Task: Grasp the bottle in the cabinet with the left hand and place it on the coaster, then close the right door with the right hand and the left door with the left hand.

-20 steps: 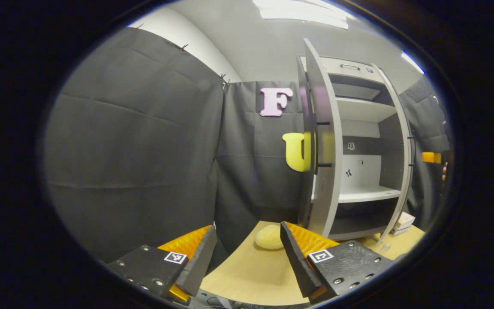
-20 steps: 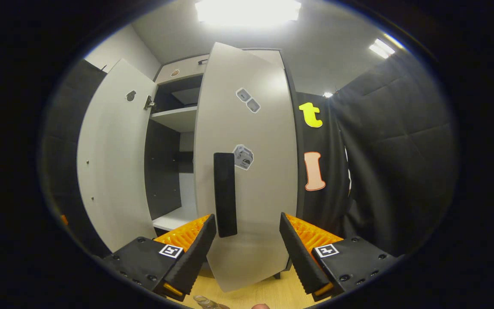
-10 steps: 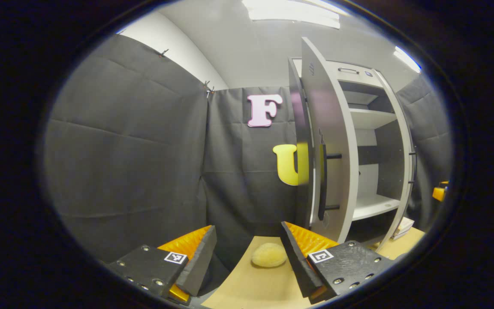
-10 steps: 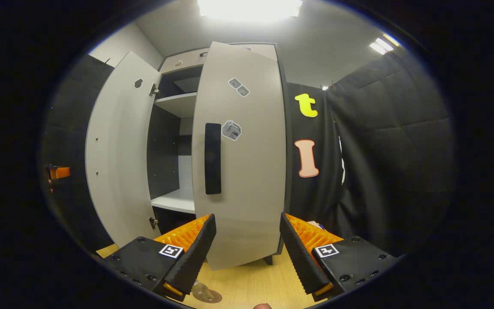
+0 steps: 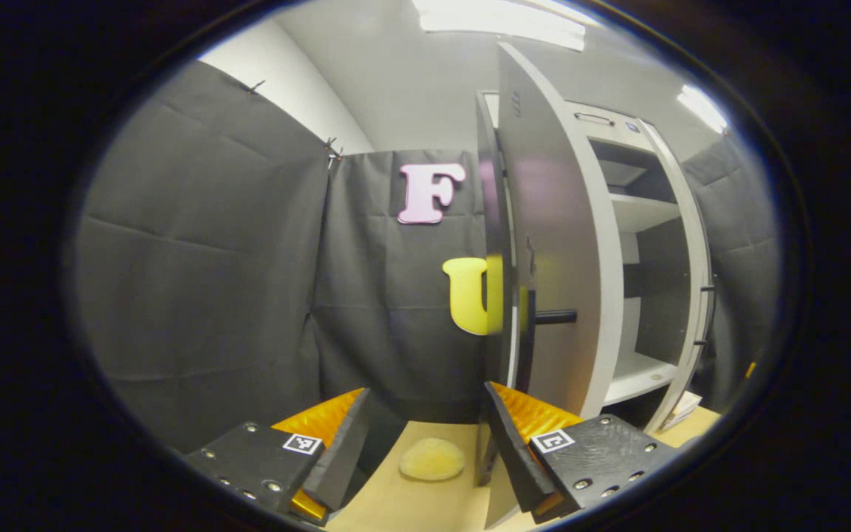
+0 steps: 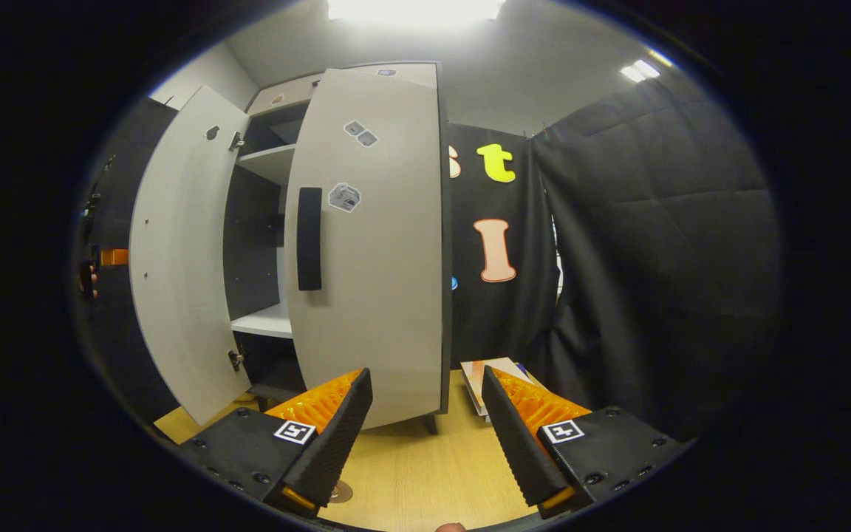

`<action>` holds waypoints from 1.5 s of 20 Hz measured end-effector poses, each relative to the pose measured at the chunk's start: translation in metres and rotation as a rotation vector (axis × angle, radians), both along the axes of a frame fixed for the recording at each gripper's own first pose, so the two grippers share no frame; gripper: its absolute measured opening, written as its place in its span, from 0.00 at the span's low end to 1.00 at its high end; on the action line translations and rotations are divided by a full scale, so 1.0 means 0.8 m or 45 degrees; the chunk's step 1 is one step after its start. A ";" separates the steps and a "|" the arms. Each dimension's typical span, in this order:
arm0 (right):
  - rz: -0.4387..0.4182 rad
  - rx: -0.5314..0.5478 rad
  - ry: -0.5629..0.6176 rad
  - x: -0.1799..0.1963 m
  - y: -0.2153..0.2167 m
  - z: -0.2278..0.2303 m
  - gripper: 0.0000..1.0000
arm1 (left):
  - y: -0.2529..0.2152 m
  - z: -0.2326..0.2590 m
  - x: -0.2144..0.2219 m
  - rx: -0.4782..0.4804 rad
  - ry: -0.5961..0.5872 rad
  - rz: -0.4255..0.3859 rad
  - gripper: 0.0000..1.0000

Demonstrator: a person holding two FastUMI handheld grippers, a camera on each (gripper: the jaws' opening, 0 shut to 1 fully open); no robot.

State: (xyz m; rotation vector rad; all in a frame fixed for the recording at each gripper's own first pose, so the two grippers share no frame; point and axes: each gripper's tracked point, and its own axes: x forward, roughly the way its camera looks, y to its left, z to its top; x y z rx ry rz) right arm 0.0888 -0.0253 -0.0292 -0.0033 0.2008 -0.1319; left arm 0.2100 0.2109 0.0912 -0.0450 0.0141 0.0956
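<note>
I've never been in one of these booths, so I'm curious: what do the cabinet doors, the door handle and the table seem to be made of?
The cabinet doors look like laminated board: flat, matte pale grey faces with a dark edge. The door handle seems to be matte black plastic or coated metal; I can't tell which. The table looks like light wood or wood-look laminate, with faint straight grain lines.
</note>
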 end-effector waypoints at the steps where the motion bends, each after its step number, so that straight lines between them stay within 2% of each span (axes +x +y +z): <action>1: -0.013 -0.005 0.004 -0.003 -0.011 -0.001 0.95 | 0.002 0.004 0.000 0.035 -0.007 0.012 0.86; 3: -0.029 -0.007 0.006 -0.009 -0.029 -0.003 0.95 | -0.004 0.006 -0.004 0.007 -0.010 -0.004 0.87; 4: -0.034 -0.005 0.007 -0.011 -0.037 -0.004 0.92 | -0.001 0.002 -0.004 -0.010 -0.006 -0.005 0.88; 5: -0.039 -0.005 0.011 -0.012 -0.044 -0.005 0.95 | 0.000 0.003 -0.004 -0.005 -0.006 0.004 0.88; 6: -0.043 -0.002 0.011 -0.013 -0.051 -0.006 0.92 | -0.001 0.004 -0.005 0.018 -0.006 0.013 0.87; 8: -0.034 0.006 0.014 -0.013 -0.061 -0.007 0.92 | -0.005 0.007 -0.006 0.032 -0.009 0.015 0.87; 9: -0.026 0.004 0.016 -0.012 -0.064 -0.007 0.95 | -0.010 0.008 -0.008 0.020 -0.010 0.006 0.87; 17: 0.020 -0.024 0.016 -0.013 -0.090 -0.007 0.95 | -0.078 0.015 -0.021 0.004 -0.021 -0.018 0.86; 26: 0.036 -0.017 0.011 -0.010 -0.102 -0.011 0.95 | -0.107 0.017 -0.022 -0.015 -0.039 0.000 0.87; 30: 0.052 -0.036 0.018 -0.008 -0.100 -0.014 0.95 | -0.126 0.018 -0.019 -0.042 -0.048 -0.033 0.87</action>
